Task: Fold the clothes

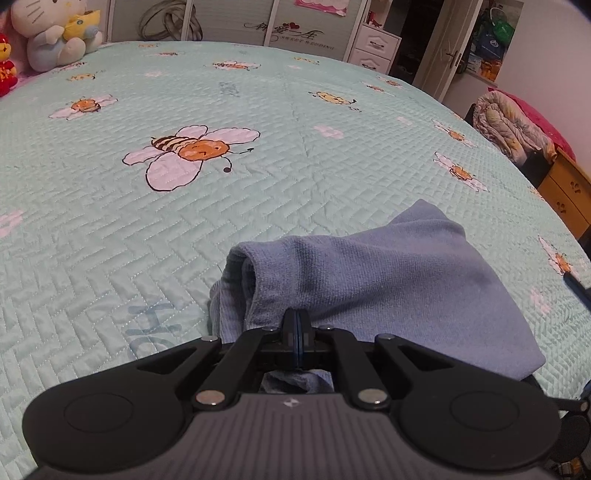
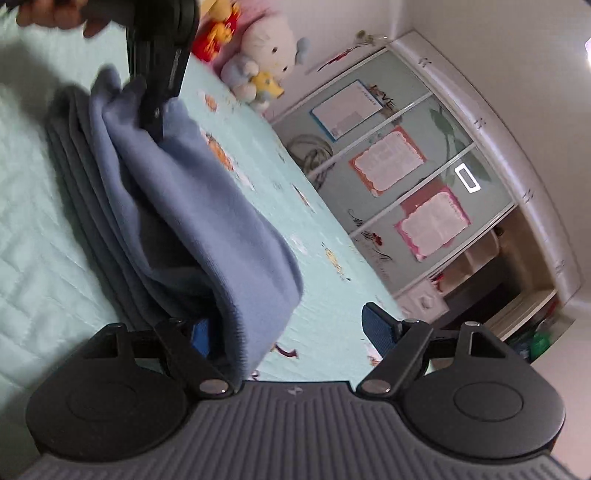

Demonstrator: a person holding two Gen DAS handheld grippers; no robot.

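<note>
A: Cloth first: the blue cloth (image 1: 369,280) lies bunched on the bed (image 1: 147,229), near its close edge. The left gripper (image 1: 296,325) has its jaws pressed together on a fold of it, with fabric showing both ahead of the tips and under the linkage.

B: From the right wrist view, the right gripper (image 2: 284,325) stands wide open. One blue pad is half hidden behind the cloth's ribbed hem; the other pad (image 2: 376,321) is free over the bed. The cloth (image 2: 207,206) hangs between them but nothing is clamped.

A: Further along that view, the cloth rises to the left gripper (image 2: 155,122), which pinches its far end, with a hand (image 2: 51,14) above holding the tool. A darker grey layer (image 2: 81,155) sits beneath the blue one; whether it is the same garment cannot be told.

B: Beyond the cloth, the bed's quilt is pale green with bee prints (image 1: 192,151).

A: At the far end sit a white plush cat (image 1: 55,33) and a red and yellow toy (image 1: 5,66), touching the headboard side. Behind stands a wardrobe (image 2: 399,177) with sliding panels.
</note>
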